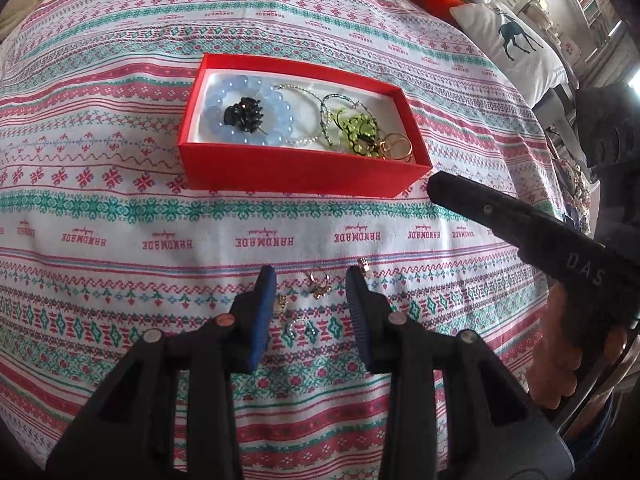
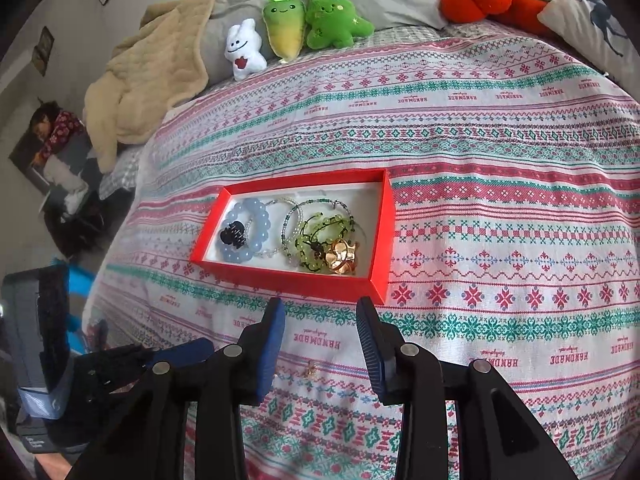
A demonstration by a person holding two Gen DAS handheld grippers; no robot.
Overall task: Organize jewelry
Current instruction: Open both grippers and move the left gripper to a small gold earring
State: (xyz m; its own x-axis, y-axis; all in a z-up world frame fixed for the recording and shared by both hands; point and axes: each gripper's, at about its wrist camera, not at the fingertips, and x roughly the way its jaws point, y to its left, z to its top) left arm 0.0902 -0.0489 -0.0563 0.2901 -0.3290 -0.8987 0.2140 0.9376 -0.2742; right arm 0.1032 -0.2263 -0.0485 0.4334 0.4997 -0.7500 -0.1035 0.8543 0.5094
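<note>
Red box [image 1: 296, 172] long axis runs left-right; both grippers [image 1: 311, 300] [image 2: 321, 334] agape.

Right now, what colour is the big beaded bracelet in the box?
Pale translucent blue; the beaded bracelet shows best in the left wrist view, inside the red box.

1. My left wrist camera looks forward and down along my left claw [image 1: 311, 312], low and close over the patterned bedspread [image 1: 120, 220].
2. My right wrist camera sits higher, facing the bed's far end.
3. Both views share the red box [image 1: 296, 168] [image 2: 380, 236].
</note>
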